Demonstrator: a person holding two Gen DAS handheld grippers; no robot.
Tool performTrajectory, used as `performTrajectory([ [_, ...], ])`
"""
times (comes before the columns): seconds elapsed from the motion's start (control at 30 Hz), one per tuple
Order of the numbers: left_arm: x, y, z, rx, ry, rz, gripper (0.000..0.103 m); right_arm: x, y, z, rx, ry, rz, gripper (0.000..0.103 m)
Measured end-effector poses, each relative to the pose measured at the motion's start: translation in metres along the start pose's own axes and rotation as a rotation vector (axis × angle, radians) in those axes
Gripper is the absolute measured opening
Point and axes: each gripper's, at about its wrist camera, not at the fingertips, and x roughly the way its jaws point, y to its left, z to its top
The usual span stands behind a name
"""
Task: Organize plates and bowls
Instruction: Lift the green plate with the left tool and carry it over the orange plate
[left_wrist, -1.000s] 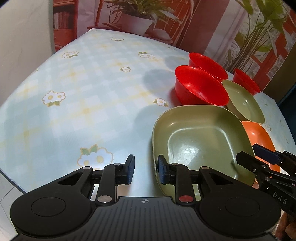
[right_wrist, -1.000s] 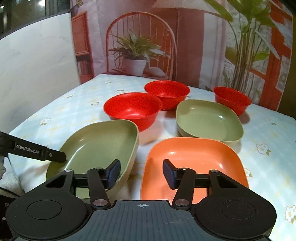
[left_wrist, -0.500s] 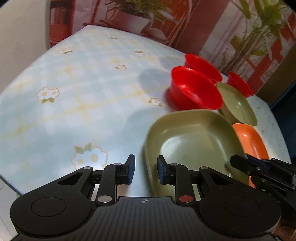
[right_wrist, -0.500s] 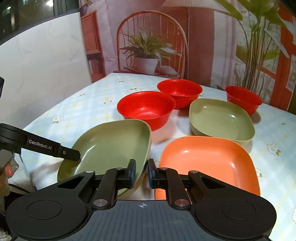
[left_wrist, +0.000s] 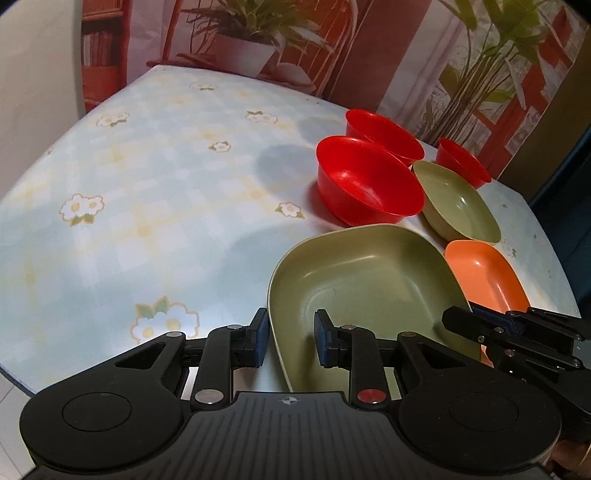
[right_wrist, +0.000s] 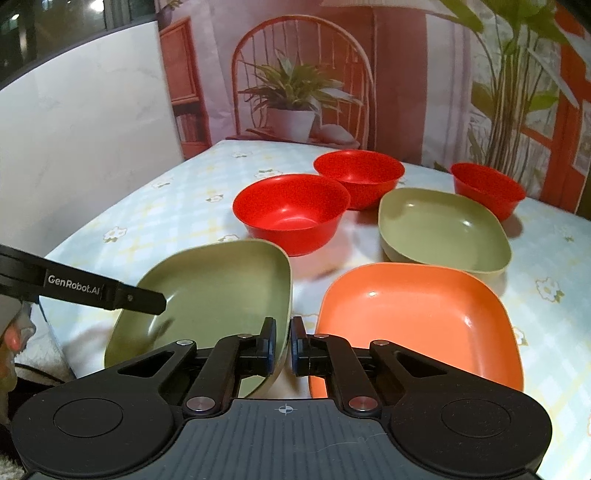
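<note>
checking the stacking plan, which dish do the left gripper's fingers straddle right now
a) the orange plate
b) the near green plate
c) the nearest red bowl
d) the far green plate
b: in the left wrist view the left gripper is open, with one finger on each side of the near green plate rim, while the orange plate lies further right.

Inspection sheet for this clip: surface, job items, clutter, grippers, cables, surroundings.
Surface: table with floral checked cloth.
Job's things: near green plate, tilted; far green plate; orange plate; three red bowls, nearest.
Clutter: nothing seen.
Grippers: left gripper open, astride the near green plate's rim; right gripper clamped on that plate's other edge.
Cables: nothing seen.
Surroundings: backdrop with a chair and potted plant.
</note>
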Motion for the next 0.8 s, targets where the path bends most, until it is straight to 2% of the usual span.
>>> performTrajectory([
  [0.33, -0.007, -0.009, 0.010, 0.067, -0.034, -0.012, 0.028, -0.003, -0.005, 0.001, 0.031, -0.008, -0.003, 0.008],
  [0.57, -0.012, -0.026, 0.026, 0.134, -0.053, -0.027, 0.028, -0.013, -0.018, 0.004, 0.107, -0.031, -0.005, 0.008],
  [0.8, -0.015, -0.044, 0.040, 0.156, -0.054, -0.065, 0.028, -0.029, -0.036, 0.011, 0.170, -0.078, -0.013, 0.008],
])
